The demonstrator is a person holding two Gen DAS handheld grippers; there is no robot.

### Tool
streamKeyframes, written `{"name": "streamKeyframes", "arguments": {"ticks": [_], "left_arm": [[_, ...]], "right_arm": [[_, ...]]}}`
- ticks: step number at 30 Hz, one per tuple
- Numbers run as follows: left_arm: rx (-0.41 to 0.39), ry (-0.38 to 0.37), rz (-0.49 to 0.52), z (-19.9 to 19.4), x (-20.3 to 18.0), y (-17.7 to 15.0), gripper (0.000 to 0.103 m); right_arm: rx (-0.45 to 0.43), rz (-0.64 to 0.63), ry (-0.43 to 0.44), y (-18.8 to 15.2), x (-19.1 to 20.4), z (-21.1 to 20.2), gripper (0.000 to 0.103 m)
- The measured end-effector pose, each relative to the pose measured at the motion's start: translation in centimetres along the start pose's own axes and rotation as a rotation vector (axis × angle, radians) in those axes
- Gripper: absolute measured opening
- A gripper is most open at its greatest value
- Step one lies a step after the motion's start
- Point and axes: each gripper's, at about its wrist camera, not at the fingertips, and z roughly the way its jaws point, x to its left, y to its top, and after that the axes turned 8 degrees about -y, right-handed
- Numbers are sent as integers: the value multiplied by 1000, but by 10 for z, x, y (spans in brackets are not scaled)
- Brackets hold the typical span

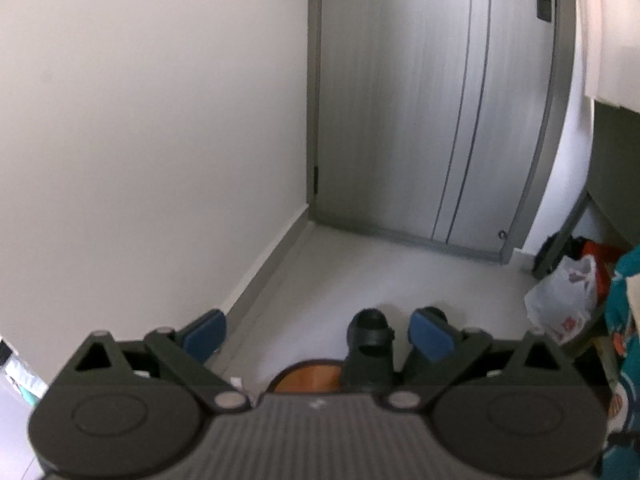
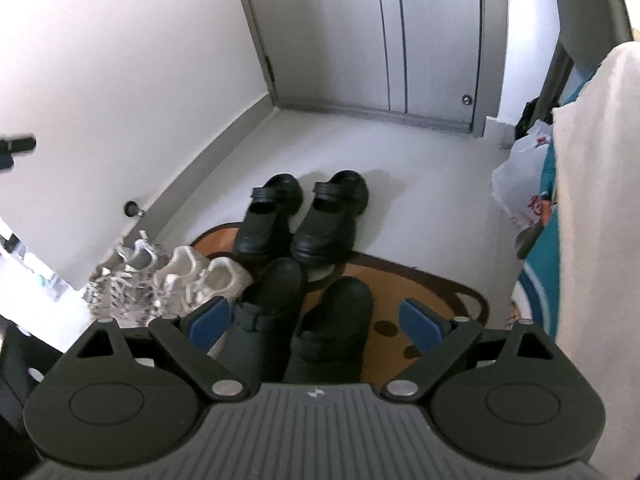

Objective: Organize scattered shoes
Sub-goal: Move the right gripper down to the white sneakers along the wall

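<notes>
In the right wrist view, a pair of black strap shoes (image 2: pixel 300 216) stands side by side, half on the orange mat (image 2: pixel 404 280), toes toward the door. A second dark pair (image 2: pixel 304 320) lies nearer, seen between the spread fingers of my right gripper (image 2: pixel 316 324), which is open and holds nothing. A white sneaker pair (image 2: pixel 200 276) and a silver pair (image 2: pixel 120 276) sit to the left by the wall. My left gripper (image 1: pixel 318 336) is open too, held higher, with one black shoe (image 1: pixel 370 344) showing below, close to its right pad (image 1: pixel 430 336).
A grey door (image 2: pixel 360 40) closes off the far end and a white wall (image 1: pixel 140 140) runs along the left. A white plastic bag (image 2: pixel 520 184) and teal fabric (image 2: pixel 540 280) crowd the right side. A door stop (image 2: pixel 134 210) sticks out from the skirting.
</notes>
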Motion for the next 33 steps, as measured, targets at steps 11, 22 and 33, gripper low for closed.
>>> {"name": "streamKeyframes", "arguments": {"ticks": [11,22,33], "left_arm": [[192,175,-285,59,31,-16,93],[184,246,-342,109,107,4,84],[255,268,-442,124,167,-16,67]], "right_arm": [[-58,143,165,-25,-8,58,70],[35,-51,182,109,60,108,69],[284,-89,169,138,190,199,58]]}}
